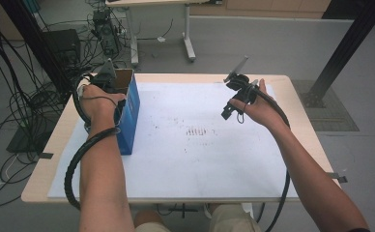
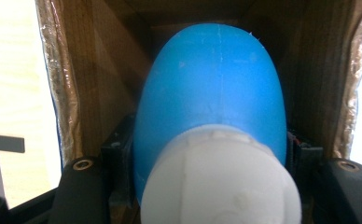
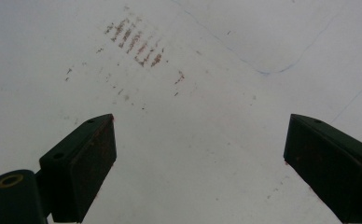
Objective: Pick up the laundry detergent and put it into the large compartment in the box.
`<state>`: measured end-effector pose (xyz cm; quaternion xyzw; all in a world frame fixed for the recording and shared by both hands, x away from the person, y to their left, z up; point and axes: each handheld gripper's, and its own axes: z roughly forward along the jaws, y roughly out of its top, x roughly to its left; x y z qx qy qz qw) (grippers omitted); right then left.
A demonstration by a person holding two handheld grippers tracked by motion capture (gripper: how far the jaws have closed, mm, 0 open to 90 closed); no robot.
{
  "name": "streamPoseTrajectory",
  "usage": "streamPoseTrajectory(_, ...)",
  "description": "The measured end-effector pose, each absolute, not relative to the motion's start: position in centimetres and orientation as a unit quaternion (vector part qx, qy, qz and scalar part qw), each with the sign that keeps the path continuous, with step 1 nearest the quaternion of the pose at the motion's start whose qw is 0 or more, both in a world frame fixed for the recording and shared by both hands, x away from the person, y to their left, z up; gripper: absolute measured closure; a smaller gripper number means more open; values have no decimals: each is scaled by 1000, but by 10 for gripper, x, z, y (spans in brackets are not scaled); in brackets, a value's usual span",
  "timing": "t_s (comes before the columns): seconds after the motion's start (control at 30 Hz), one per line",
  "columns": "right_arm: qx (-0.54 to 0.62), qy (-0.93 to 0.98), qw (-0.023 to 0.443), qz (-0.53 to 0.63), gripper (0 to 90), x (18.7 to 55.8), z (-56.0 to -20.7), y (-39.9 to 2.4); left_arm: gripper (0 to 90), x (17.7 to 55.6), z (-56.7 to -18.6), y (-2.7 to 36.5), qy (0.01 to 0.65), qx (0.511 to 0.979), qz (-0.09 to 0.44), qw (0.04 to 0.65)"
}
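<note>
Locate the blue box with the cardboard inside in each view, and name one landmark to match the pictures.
High view: the blue box stands at the table's left edge, under the left gripper.
Left gripper view: its brown cardboard inner walls frame a blue and white rounded object clamped in the jaws.
Right gripper view: not in it.
Shared landmark: the reddish scuff marks on the white sheet.

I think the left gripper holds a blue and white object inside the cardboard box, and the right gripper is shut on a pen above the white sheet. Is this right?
Not quite. The right gripper is open and holds nothing, as the right gripper view shows above the white sheet. The rest is right: the left gripper holds the blue and white object inside the cardboard box.
</note>
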<state>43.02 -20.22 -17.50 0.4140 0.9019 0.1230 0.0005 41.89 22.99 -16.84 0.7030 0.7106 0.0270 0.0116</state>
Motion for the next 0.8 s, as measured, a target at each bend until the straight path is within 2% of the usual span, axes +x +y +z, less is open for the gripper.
streamPoseTrajectory(0.8,416,901,-1,125,94,430,-176,-205,369,417,-169,229,710,704,30,14)
